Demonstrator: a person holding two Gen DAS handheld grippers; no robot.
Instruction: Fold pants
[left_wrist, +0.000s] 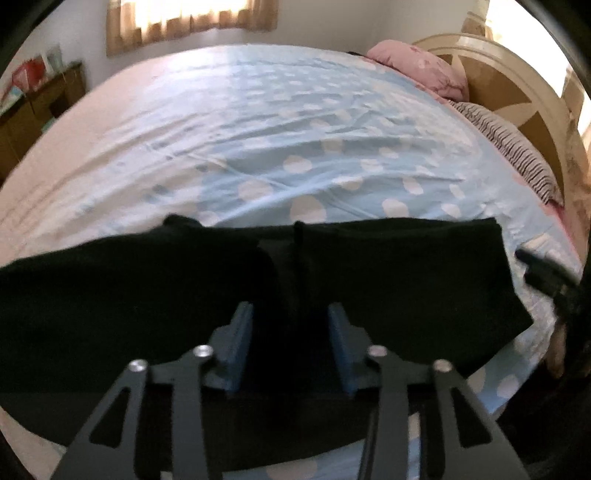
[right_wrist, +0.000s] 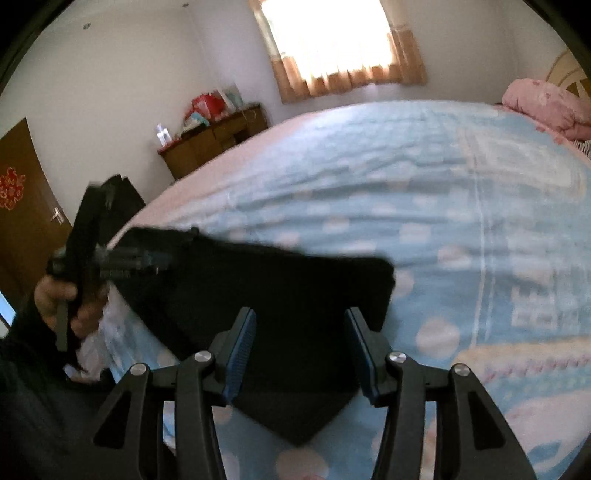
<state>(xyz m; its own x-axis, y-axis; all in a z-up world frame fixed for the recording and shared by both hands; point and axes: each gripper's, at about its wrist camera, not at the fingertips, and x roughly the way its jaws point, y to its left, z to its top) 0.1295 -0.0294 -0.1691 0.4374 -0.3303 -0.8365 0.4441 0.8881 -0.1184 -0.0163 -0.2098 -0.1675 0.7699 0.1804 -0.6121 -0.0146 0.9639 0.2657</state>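
Observation:
Black pants (left_wrist: 406, 277) lie folded across the near part of the bed, with a crease running up their middle. My left gripper (left_wrist: 290, 321) hovers just over that crease, open, its blue pads apart and nothing pinched between them. In the right wrist view the same pants (right_wrist: 295, 280) form a dark slab with one corner pointing toward me. My right gripper (right_wrist: 301, 325) stands open above its near end. A hand (right_wrist: 55, 299) holds the left gripper (right_wrist: 147, 264) at the pants' left end. The right gripper (left_wrist: 543, 273) shows at the right edge of the left wrist view.
The bed has a light blue sheet with white dots (left_wrist: 295, 129). A pink pillow (left_wrist: 417, 70), a striped pillow (left_wrist: 517, 155) and a wooden headboard (left_wrist: 509, 85) lie at the far right. A brown cabinet (right_wrist: 214, 140) stands by the wall under a curtained window (right_wrist: 332, 44).

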